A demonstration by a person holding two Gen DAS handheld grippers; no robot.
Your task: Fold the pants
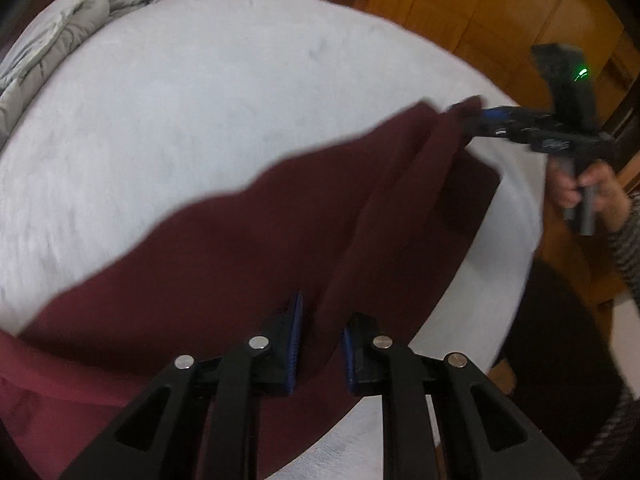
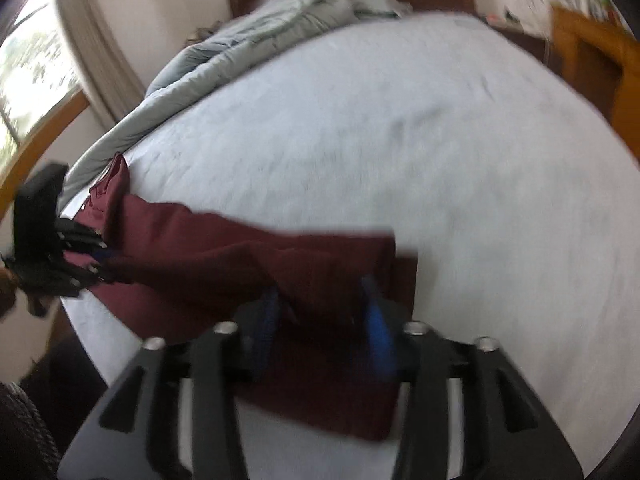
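Observation:
Dark maroon pants (image 1: 248, 240) hang stretched above the white bed (image 1: 200, 100), held at both ends. My left gripper (image 1: 320, 340) is shut on a fold of the pants near the waist end; cloth fills the gap between its blue pads. My right gripper (image 2: 326, 320) is shut on the leg end of the pants (image 2: 240, 256). The right gripper also shows in the left wrist view (image 1: 472, 118), pinching the far cloth edge. The left gripper shows in the right wrist view (image 2: 100, 264) at the far left. Both views are blurred.
A grey duvet (image 2: 248, 36) lies bunched along the bed's far side by the headboard. Wooden wardrobes (image 1: 460, 4) stand beyond the bed. A window (image 2: 28, 68) is at the left. The bed's near edge (image 1: 500, 280) is close to my hands.

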